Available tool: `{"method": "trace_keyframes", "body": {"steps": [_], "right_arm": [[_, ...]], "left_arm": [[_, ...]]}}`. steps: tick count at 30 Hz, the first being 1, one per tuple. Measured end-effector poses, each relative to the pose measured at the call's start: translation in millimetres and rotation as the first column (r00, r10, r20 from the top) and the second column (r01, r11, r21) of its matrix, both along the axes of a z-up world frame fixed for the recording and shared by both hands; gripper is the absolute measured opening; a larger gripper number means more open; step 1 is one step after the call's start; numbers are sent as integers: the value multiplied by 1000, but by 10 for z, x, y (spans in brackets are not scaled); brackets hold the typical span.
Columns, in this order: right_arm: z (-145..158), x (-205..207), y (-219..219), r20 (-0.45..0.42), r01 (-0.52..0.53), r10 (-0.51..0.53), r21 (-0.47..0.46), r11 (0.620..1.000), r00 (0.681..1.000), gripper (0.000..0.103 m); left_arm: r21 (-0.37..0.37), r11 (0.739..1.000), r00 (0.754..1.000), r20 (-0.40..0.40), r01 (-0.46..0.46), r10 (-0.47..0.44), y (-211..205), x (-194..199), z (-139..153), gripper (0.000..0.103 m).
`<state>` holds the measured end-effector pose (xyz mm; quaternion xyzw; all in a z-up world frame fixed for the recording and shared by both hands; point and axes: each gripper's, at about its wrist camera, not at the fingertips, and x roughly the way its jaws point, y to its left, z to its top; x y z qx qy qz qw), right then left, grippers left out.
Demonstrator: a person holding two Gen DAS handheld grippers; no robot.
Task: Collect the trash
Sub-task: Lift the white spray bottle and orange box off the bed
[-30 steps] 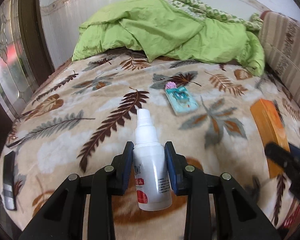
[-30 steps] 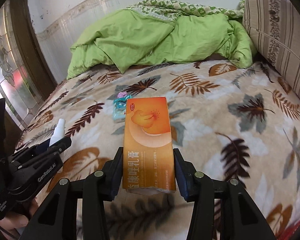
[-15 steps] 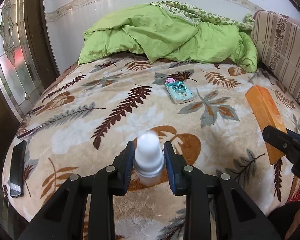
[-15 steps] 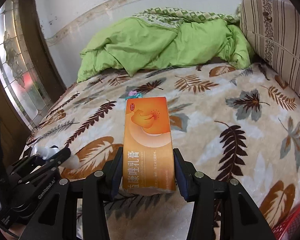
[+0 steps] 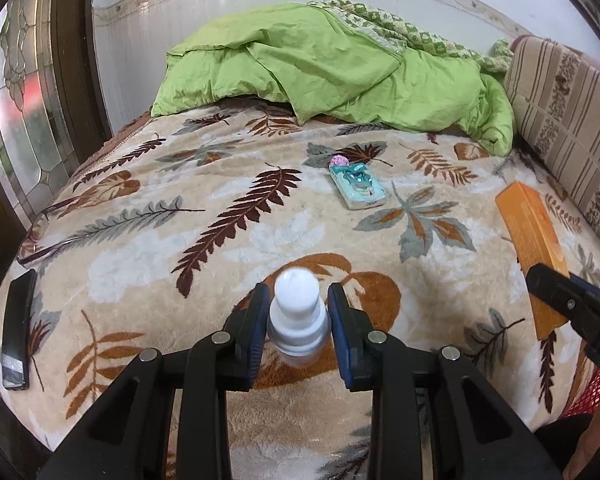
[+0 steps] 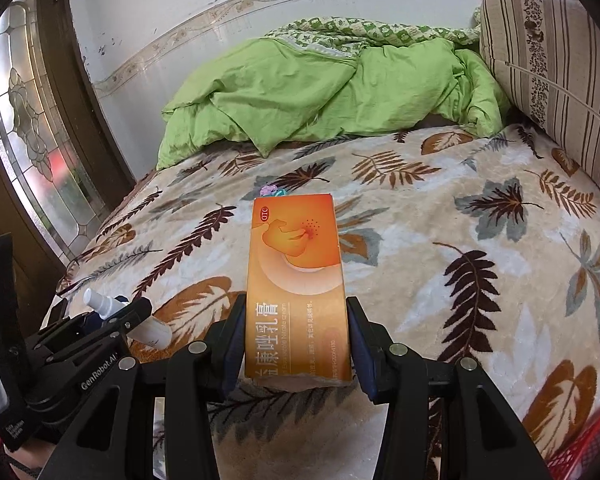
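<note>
My left gripper is shut on a white spray bottle, held above the leaf-patterned blanket with its cap pointing at the camera. My right gripper is shut on an orange medicine box, held above the bed. In the left wrist view the orange box and right gripper show at the right. In the right wrist view the bottle and left gripper show at the lower left. A teal packet with a pink ball lies mid-bed.
A crumpled green quilt lies at the head of the bed. A striped cushion stands at the right. A black phone lies at the bed's left edge. A red mesh basket shows at the lower right. A stained-glass door stands left.
Both grippers have lifted and pulled back from the bed with their objects. The bottle has tipped from lying flat to pointing its cap at the camera.
</note>
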<state>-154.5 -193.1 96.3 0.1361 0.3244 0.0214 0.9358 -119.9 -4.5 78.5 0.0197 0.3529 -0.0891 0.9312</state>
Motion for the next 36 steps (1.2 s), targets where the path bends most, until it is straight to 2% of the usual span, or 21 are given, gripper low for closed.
{"method": "trace_keyframes", "body": {"steps": [4,10,17,20,26,32,36], "right_arm": [[2,1,6,1,3,-3,7,1000,1000,50],[3,5,6,3,0,0,9,1000,1000,50],[-3,13,-69,6,-5,4,44,999,1000,50],[2,10,-93,12,-10,9,61,998,1000,50],[10,-17,-154,29,-10,7,105,994,1000,50],[12,-18,-184,34,-12,8,127,992,999,50],[11,-21,-182,35,-13,8,127,992,999,50]], "left_arm": [[-31,1000,1000,-12,2,-2,50,29,0,29],[-45,999,996,-94,-3,-1,88,118,-129,29],[-27,1000,995,-98,6,-8,40,122,-174,29],[-67,998,991,-130,-16,7,110,178,-207,29],[-107,994,995,-97,-6,-4,135,168,-145,28],[-54,997,999,-16,51,-52,-19,67,-50,28],[-32,996,997,5,80,-80,-100,25,-29,28]]}}
